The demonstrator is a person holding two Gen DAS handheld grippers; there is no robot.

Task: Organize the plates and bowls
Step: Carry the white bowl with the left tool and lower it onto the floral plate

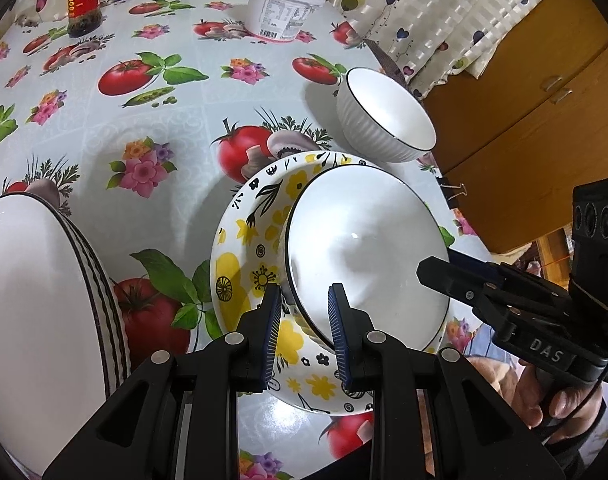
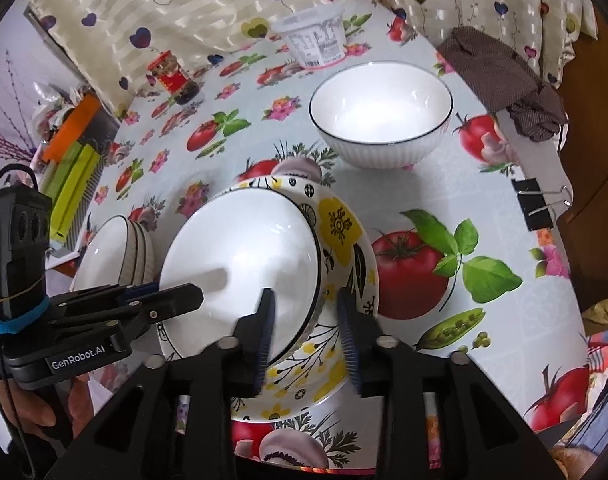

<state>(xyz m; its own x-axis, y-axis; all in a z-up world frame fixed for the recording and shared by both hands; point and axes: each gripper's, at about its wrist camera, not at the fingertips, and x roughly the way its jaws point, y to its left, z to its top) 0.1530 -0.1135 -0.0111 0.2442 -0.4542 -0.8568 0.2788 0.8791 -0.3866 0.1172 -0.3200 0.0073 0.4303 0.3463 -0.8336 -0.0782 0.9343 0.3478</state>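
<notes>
Blue-ribbed fingers of the left hand-held gripper (image 1: 305,312) straddle the near rim of the white bowl (image 1: 367,256), one pad outside the wall and one inside, yet a gap shows on both sides — released, not clenched. The right hand-held gripper (image 2: 305,316) mirrors this from the opposite side: its jaws stand apart across the bowl's rim, with the wall between them and daylight to the outer pad, so it is released too.

That bowl sits tilted inside the yellow-flowered plate (image 1: 240,248), leaning toward one side rather than flat on its foot. My reading is that both grippers bracket the rim because a tilted, glossy bowl would slide or rock if only one side were pinched; two opposed holds would let it be levelled or lifted cleanly off the plate.

Beyond the plate, a second white bowl (image 2: 381,120) with a ribbed outside stands upright by itself on the tabletop (image 2: 443,184), apart from the plate. To the left, a stack of striped bowls (image 2: 120,252) lies near the plate — a likely home for matching pieces, though I cannot tell which pile this bowl belongs to.

Farther back stand a white tub (image 1: 284,10) and a red-labelled jar (image 1: 84,2), and a black binder clip (image 2: 533,208) grips the cloth's edge.
</notes>
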